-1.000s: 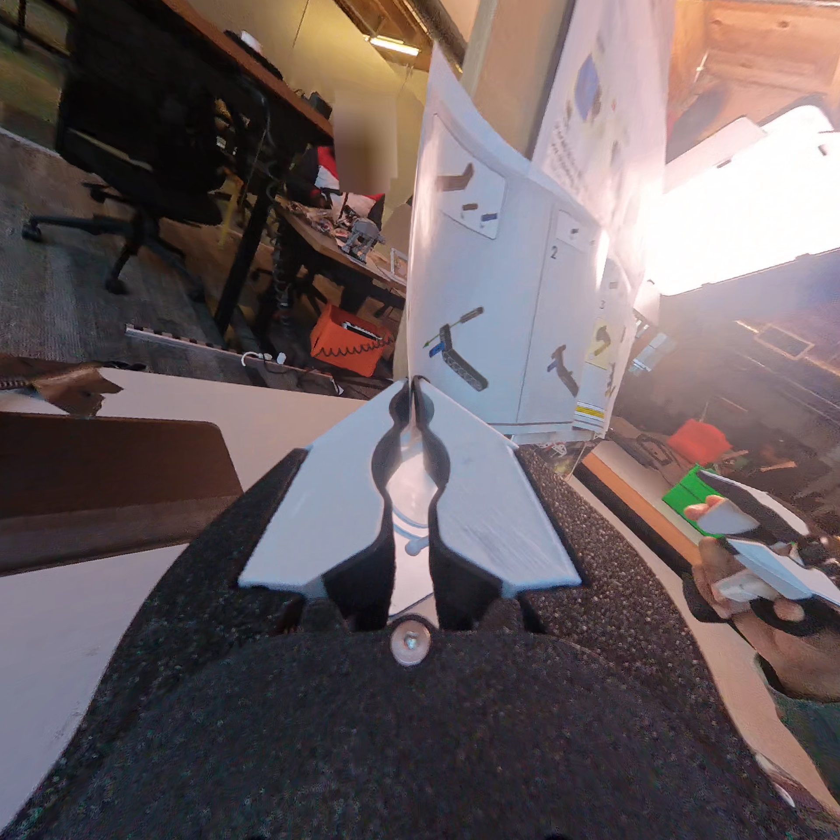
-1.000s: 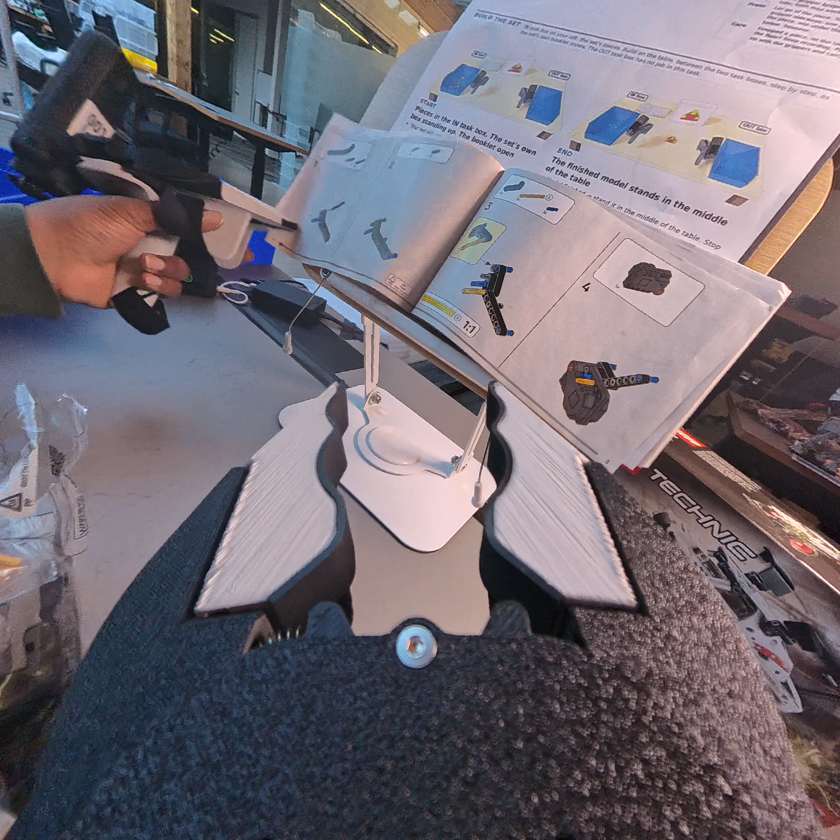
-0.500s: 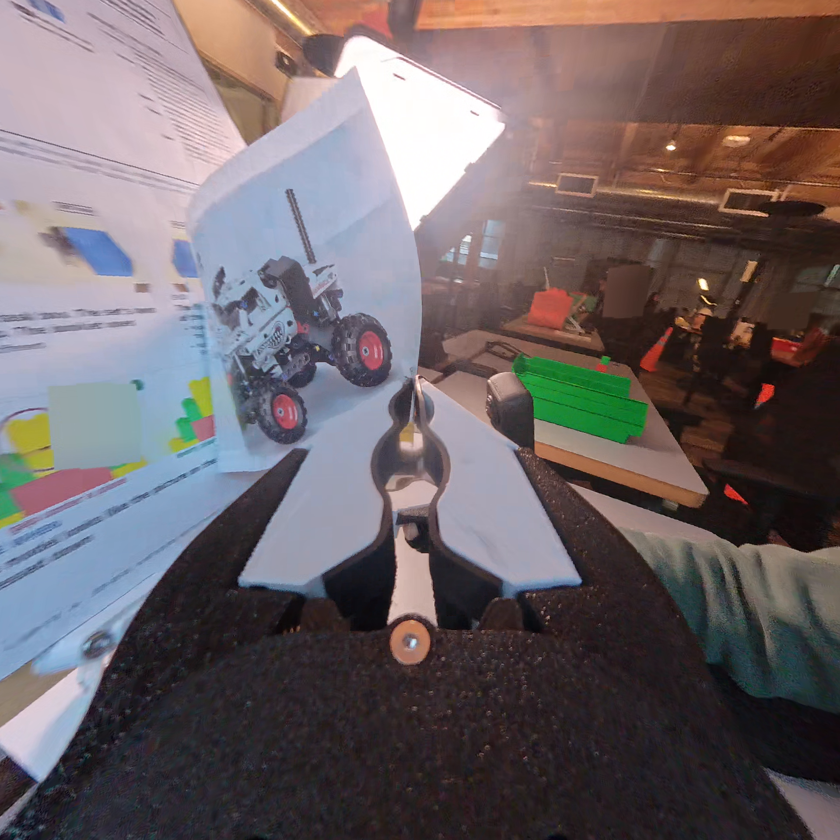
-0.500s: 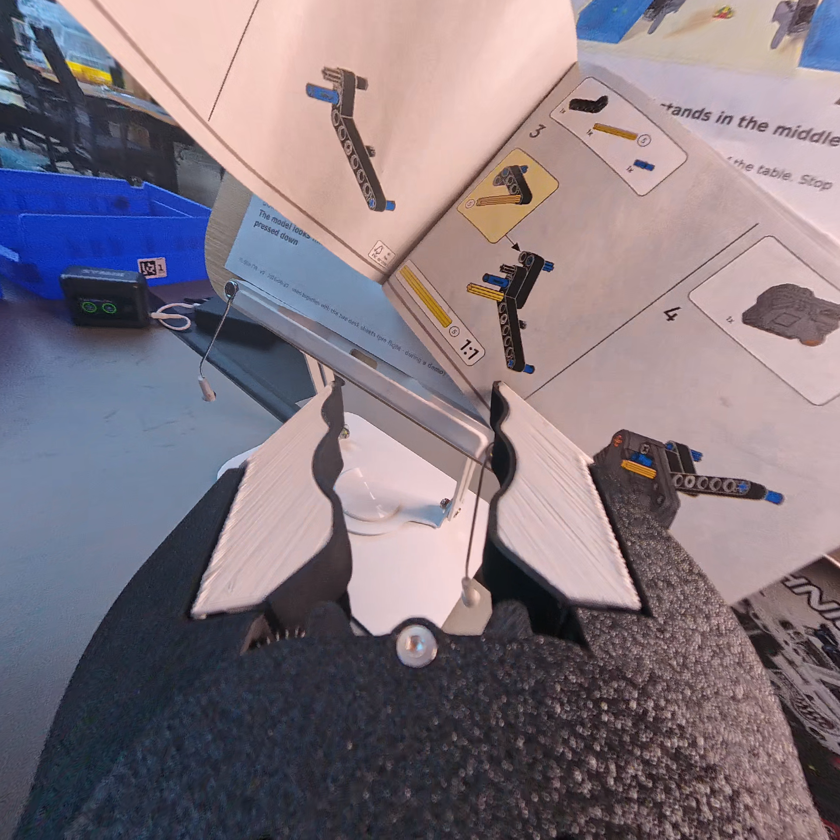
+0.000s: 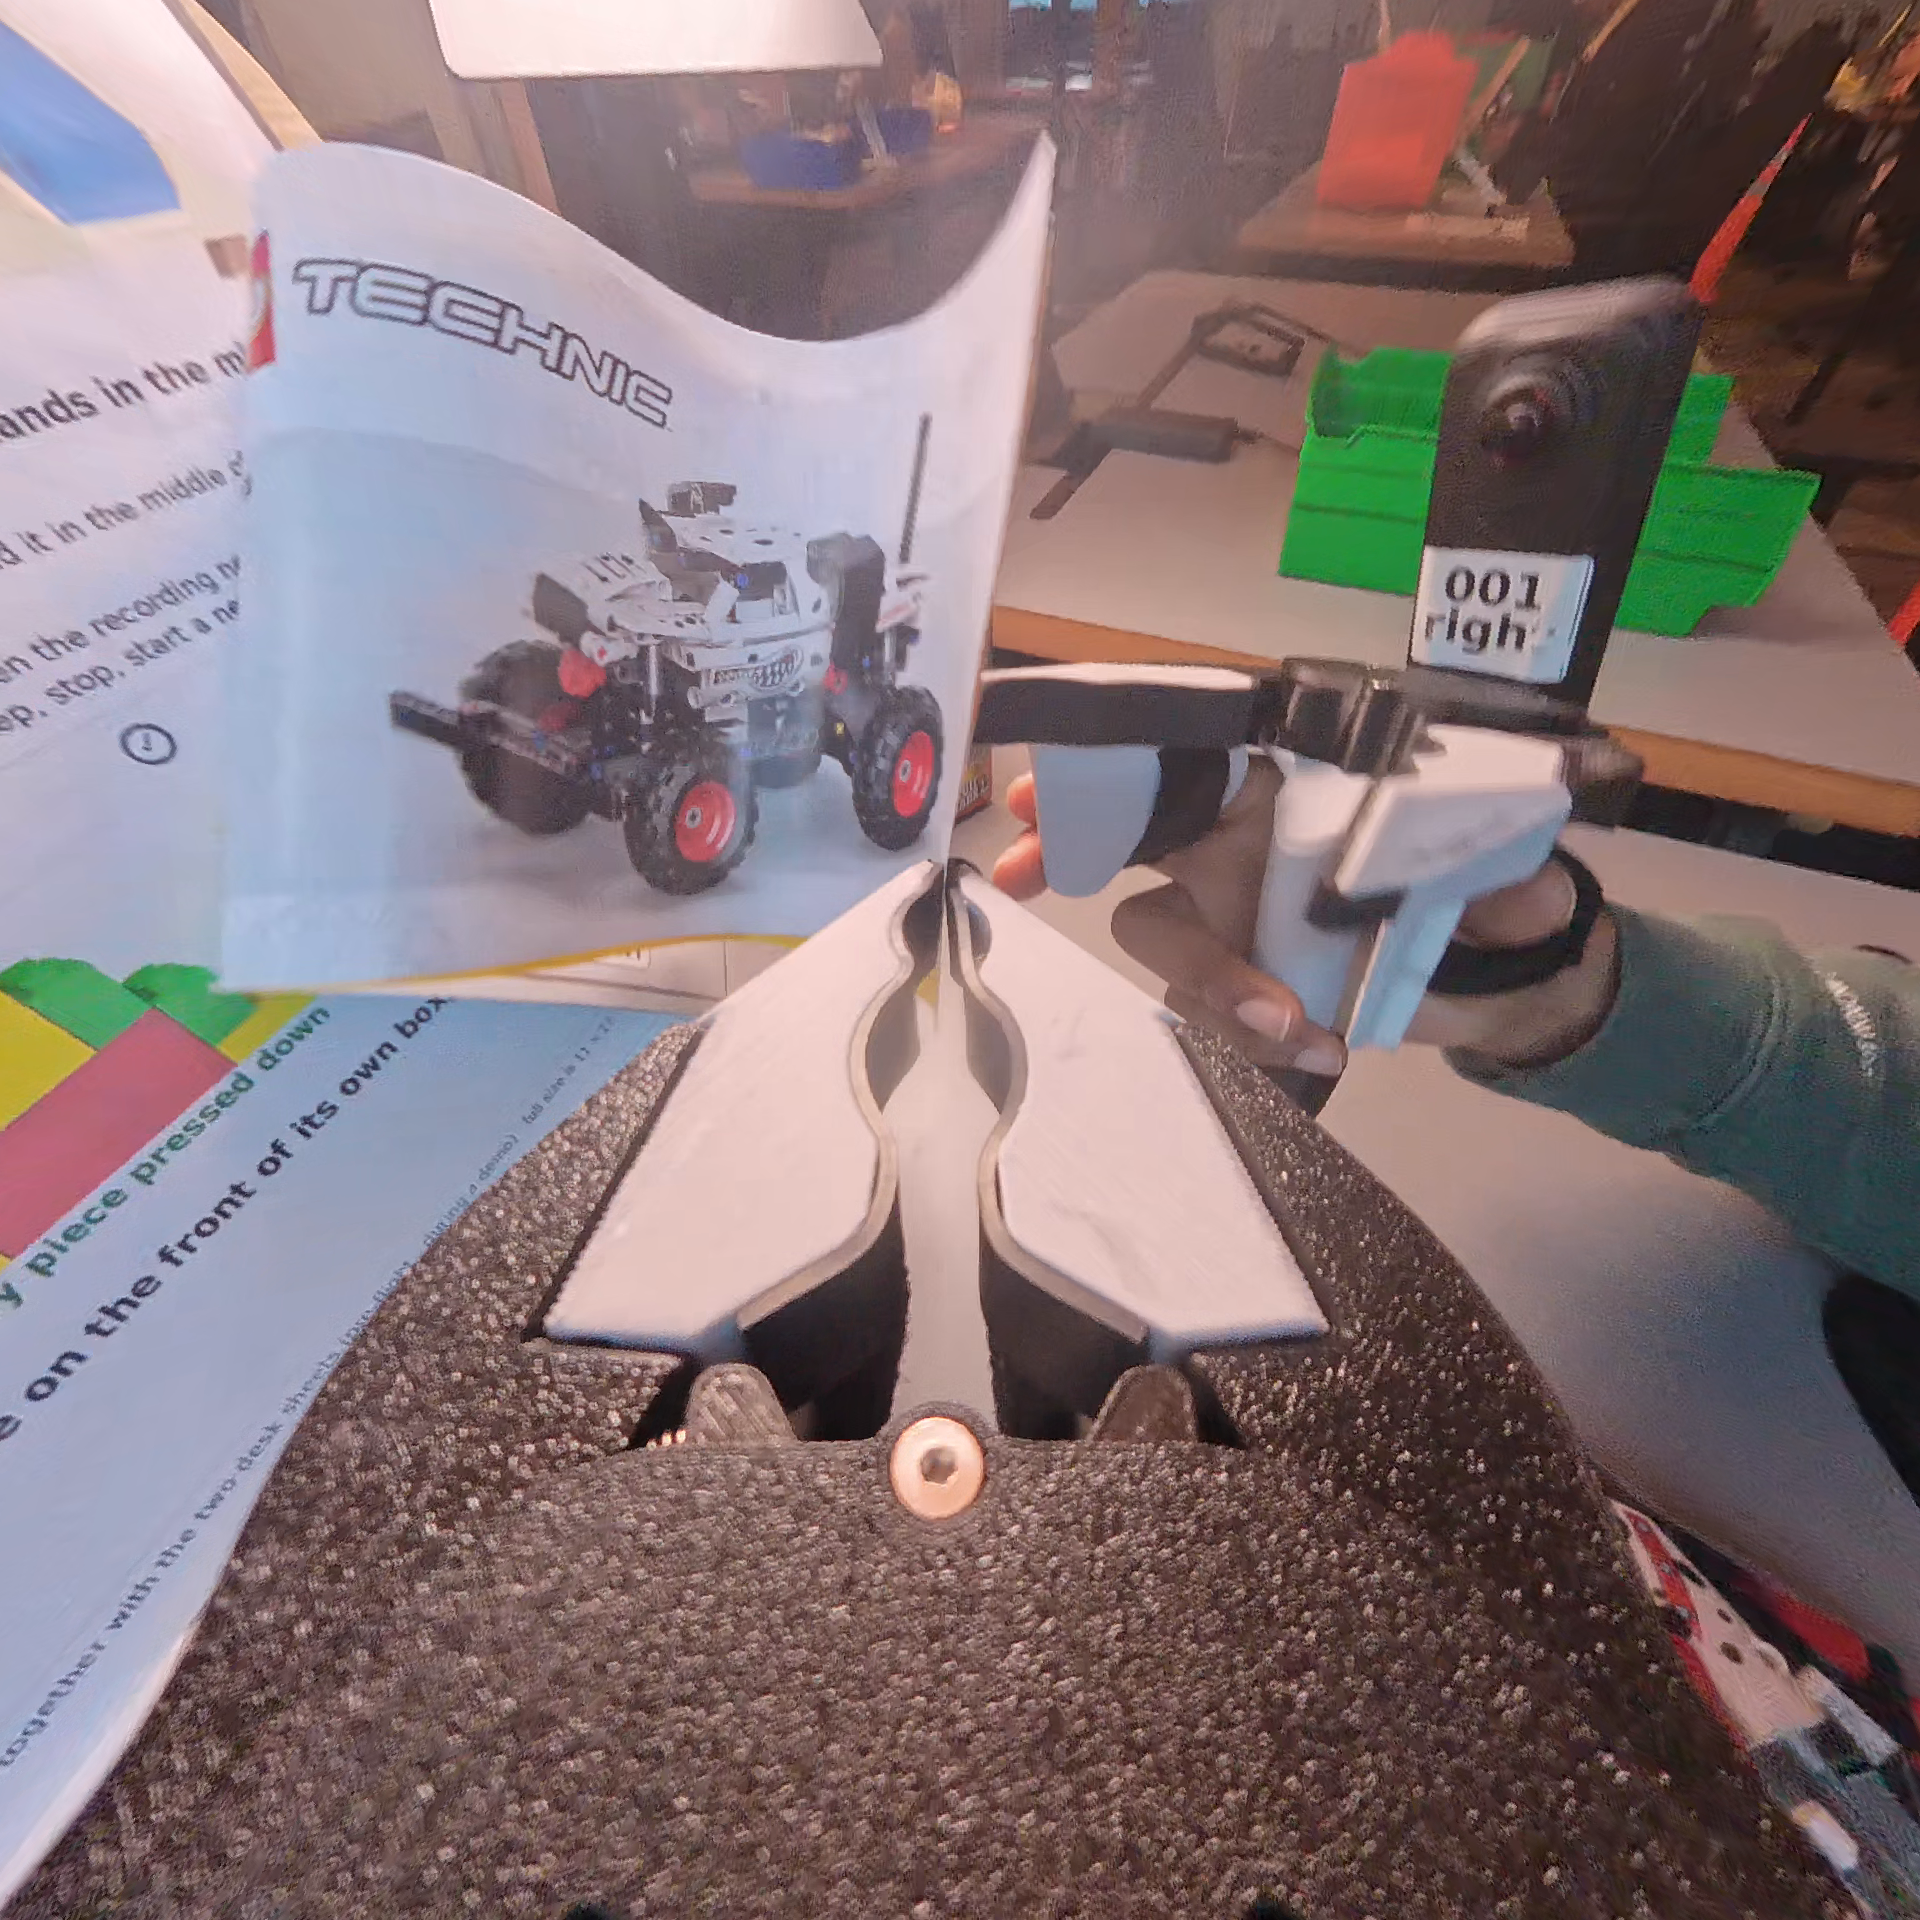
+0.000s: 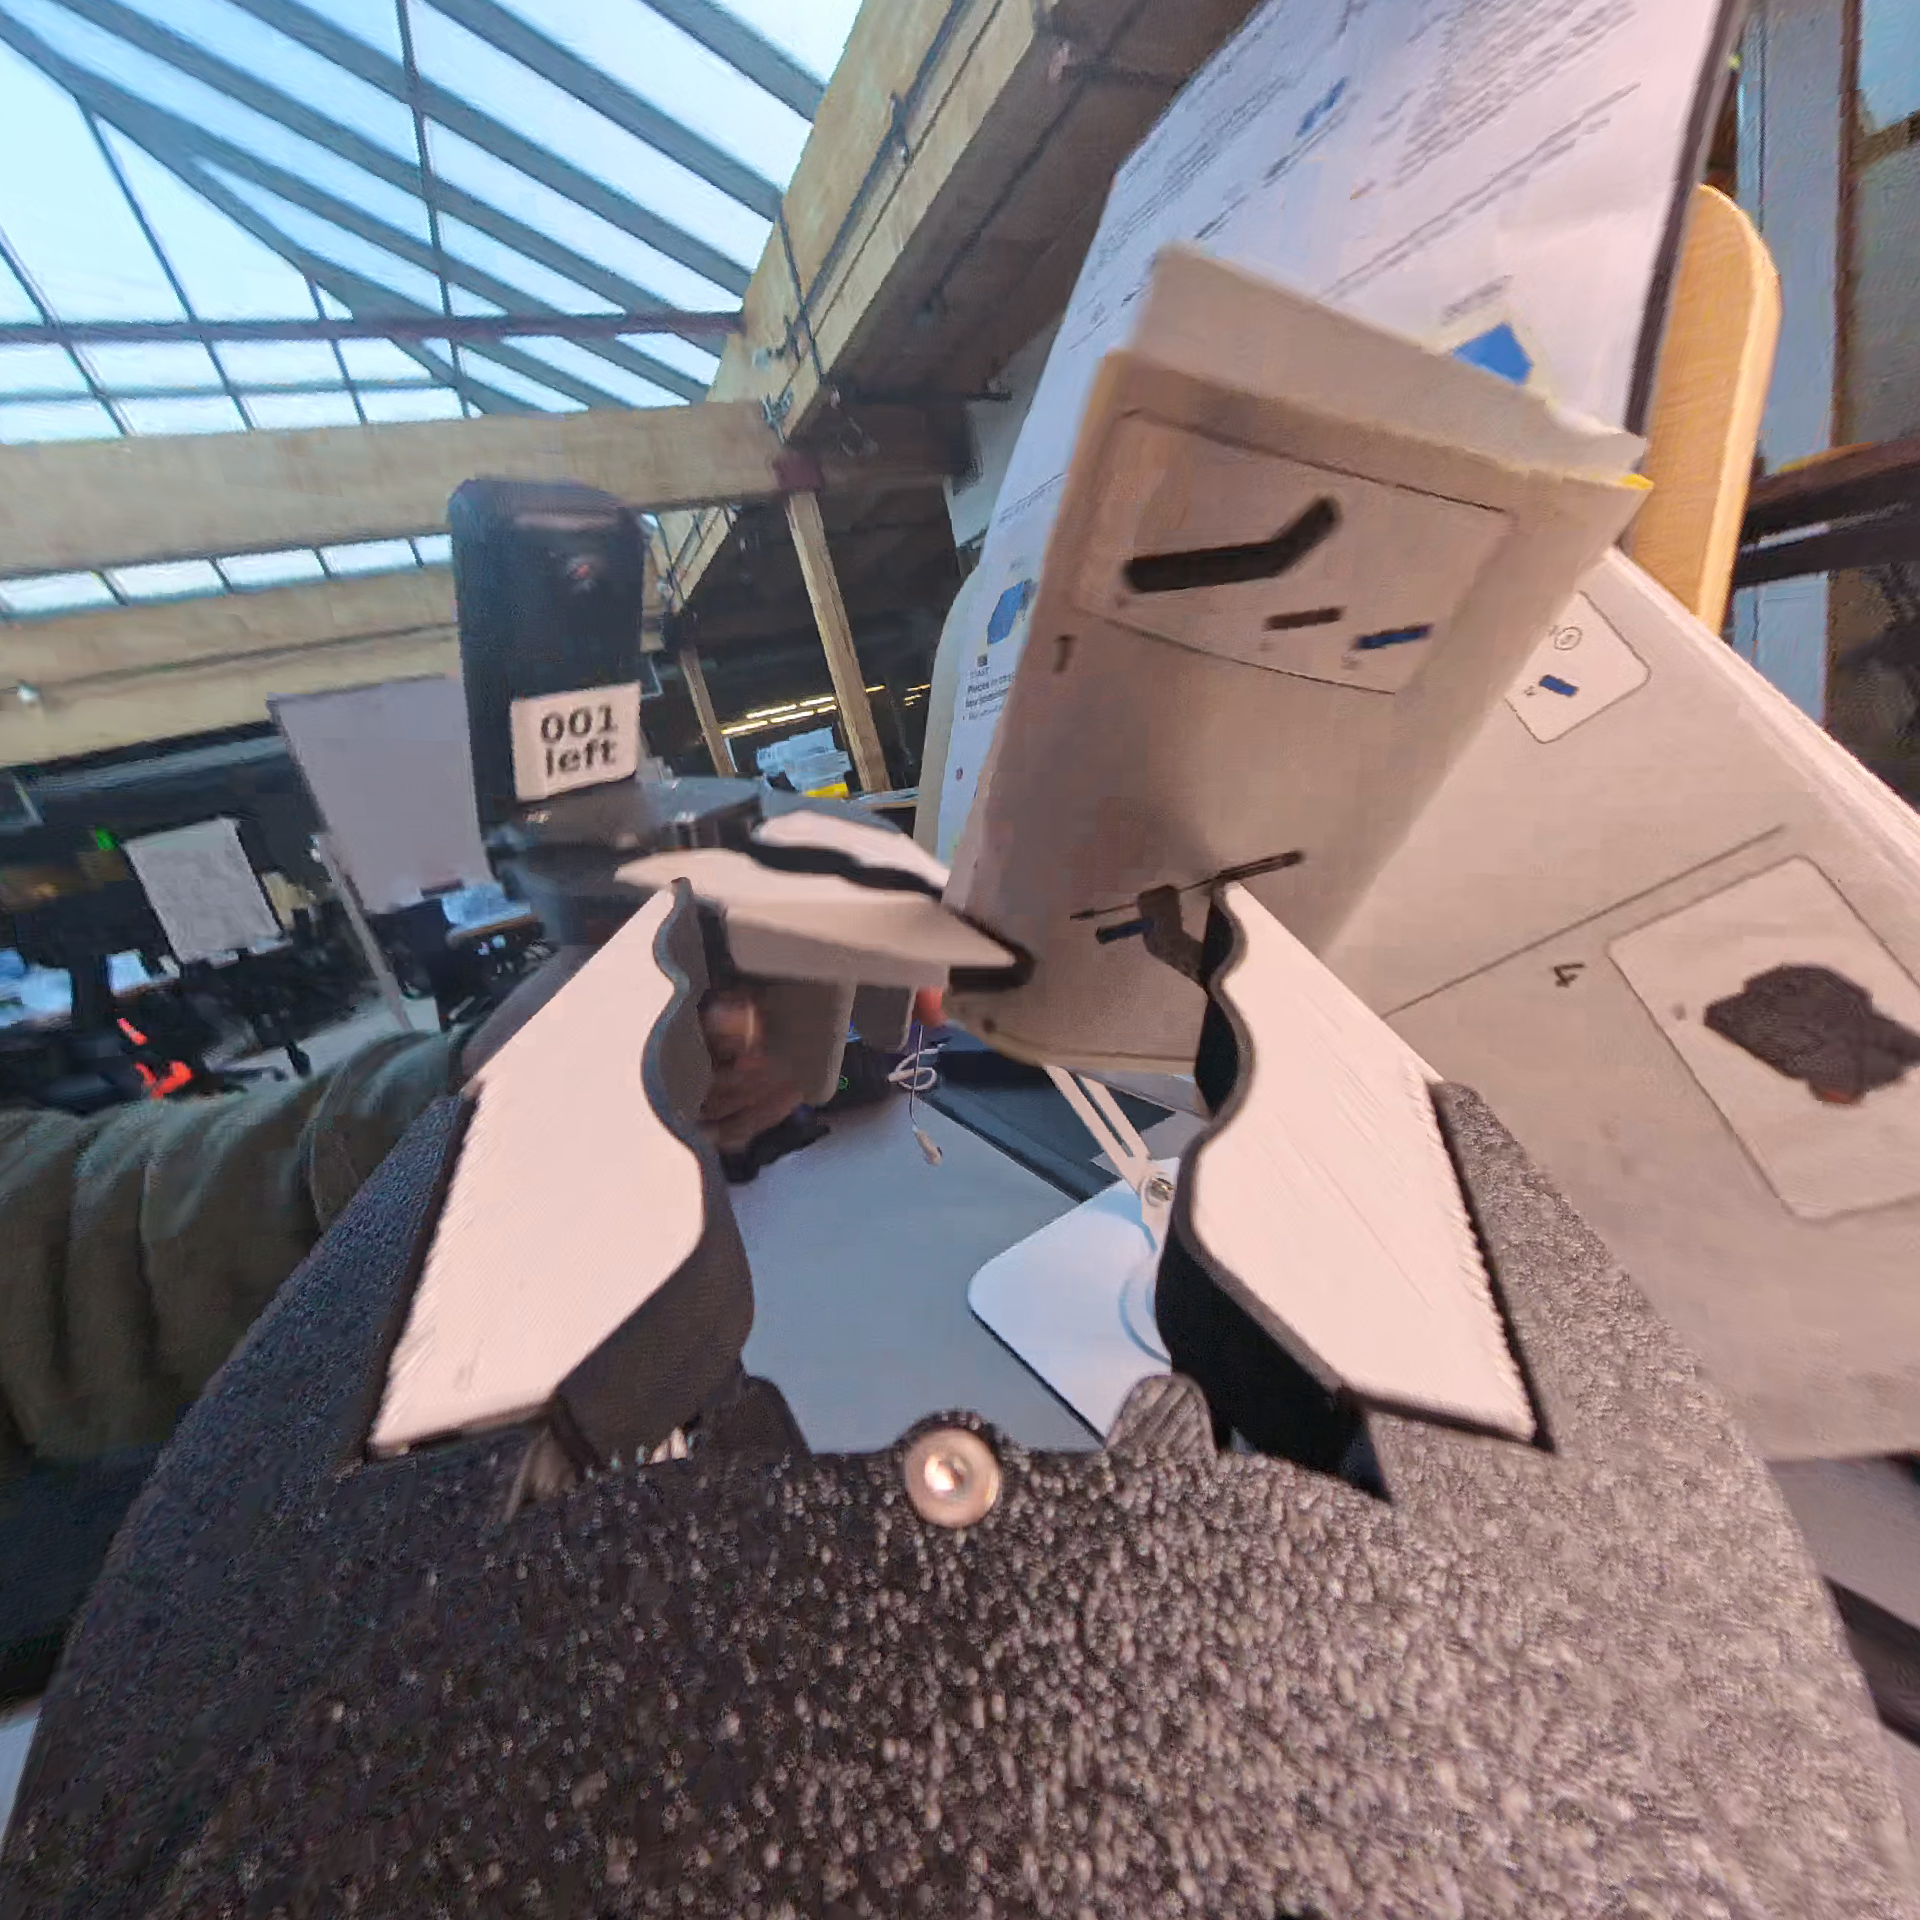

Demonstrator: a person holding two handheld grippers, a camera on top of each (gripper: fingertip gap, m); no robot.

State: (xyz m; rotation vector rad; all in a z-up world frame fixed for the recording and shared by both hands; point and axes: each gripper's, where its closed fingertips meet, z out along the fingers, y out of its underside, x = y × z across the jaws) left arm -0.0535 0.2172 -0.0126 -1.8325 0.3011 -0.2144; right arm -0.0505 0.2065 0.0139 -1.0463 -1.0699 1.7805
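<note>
Left gripper (image 5: 943, 883) pinching curled glossy booklet cover (image 5: 623, 582)

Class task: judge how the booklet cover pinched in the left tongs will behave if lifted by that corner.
The booklet cover is probably floppy: it already curves in a wave above the left tongs, which pinch only its lower corner. It looks thin and light, so it may sag, and could tear if pulled hard.

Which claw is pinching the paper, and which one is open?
The left claw is shut on the booklet cover showing a toy truck. The right claw stands wide open beside it, holding nothing.
</note>
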